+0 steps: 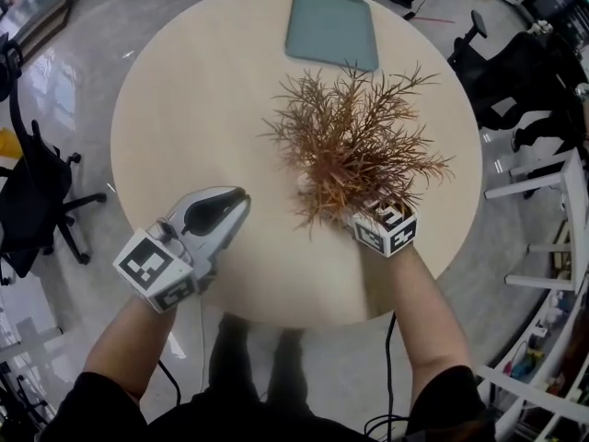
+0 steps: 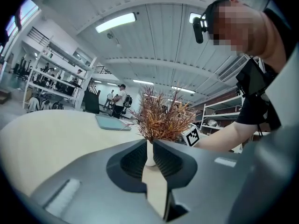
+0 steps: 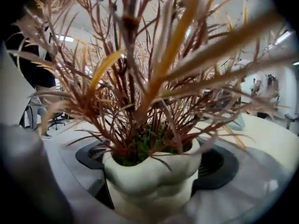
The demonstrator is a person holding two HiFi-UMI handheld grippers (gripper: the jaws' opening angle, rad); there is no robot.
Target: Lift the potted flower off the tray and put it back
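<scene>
Your right gripper [image 3: 152, 171] is clamped on the potted flower [image 1: 354, 145]. In the right gripper view, the lumpy white pot [image 3: 149, 183] fills the space between the jaws. The dark ribbed pads [image 3: 217, 164] press against it on both sides, so the jaws are only as far apart as the pot is wide. Rust-brown and orange stems fan out of the pot and fill most of that view, with a little green at their base.

From your head view, the foliage hides that gripper's jaws, and only its marker cube [image 1: 386, 228] shows at the near edge of the plant. The plant is off the tray [image 1: 331, 26]. It is over the bare round table [image 1: 184, 109], on your side of the tray and well apart from it. The tray lies flat at the far edge of the table.

Your left gripper [image 2: 149, 157] grasps nothing. Its jaws are drawn almost together, leaving a thin slit. Through that slit you can see the pot farther off, with its foot seeming to meet the tabletop, but the slit is too narrow to be sure. This gripper hovers low over the near left part of the table, beside the plant but clear of it, with its tips pointing toward the plant.
</scene>
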